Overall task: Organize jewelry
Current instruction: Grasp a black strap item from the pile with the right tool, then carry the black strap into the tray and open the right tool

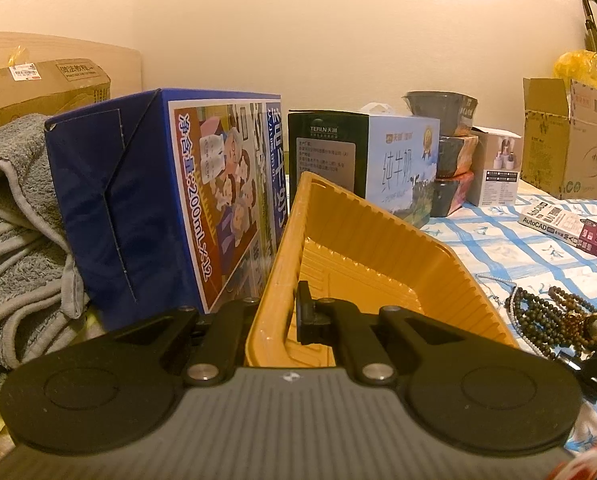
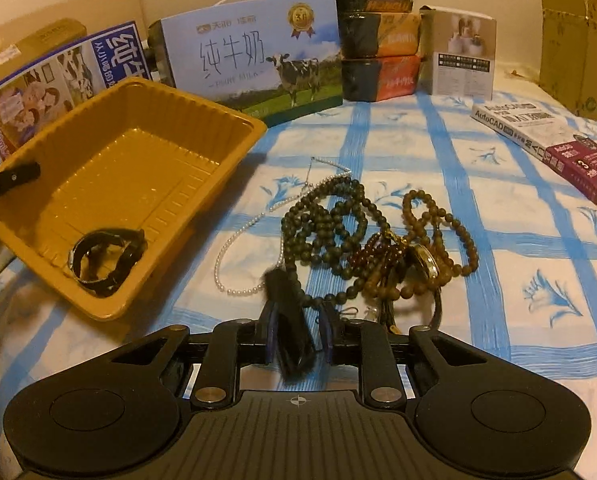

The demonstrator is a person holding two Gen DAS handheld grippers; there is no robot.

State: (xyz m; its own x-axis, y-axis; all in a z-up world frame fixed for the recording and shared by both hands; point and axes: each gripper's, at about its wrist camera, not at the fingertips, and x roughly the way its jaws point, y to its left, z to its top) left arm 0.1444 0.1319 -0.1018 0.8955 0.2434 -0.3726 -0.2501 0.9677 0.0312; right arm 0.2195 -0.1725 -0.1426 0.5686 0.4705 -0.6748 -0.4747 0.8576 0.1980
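My left gripper (image 1: 276, 320) is shut on the near wall of the yellow plastic tray (image 1: 378, 240), one finger inside and one outside, holding it tilted. Its finger (image 2: 10, 178) shows at the tray's (image 2: 226, 118) left rim in the right wrist view. A black bracelet (image 2: 106, 260) lies in the tray. On the blue-checked cloth sits a tangled pile: a dark green bead string (image 2: 322, 220), brown beads (image 2: 438, 216), red beads (image 2: 374, 252) and a thin pearl necklace (image 2: 234, 240). My right gripper (image 2: 296, 336) is at the pile's near edge, shut on the bead string's black tassel (image 2: 294, 344).
Two milk cartons (image 2: 258, 52) (image 1: 146, 200) stand behind the tray, with stacked dark bowls (image 2: 374, 32) and a small white box (image 2: 462, 52) beside them. An AutoCAD book (image 2: 538, 140) lies at the right, a cardboard box (image 2: 578, 40) behind it. A grey towel (image 1: 18, 220) is at the far left.
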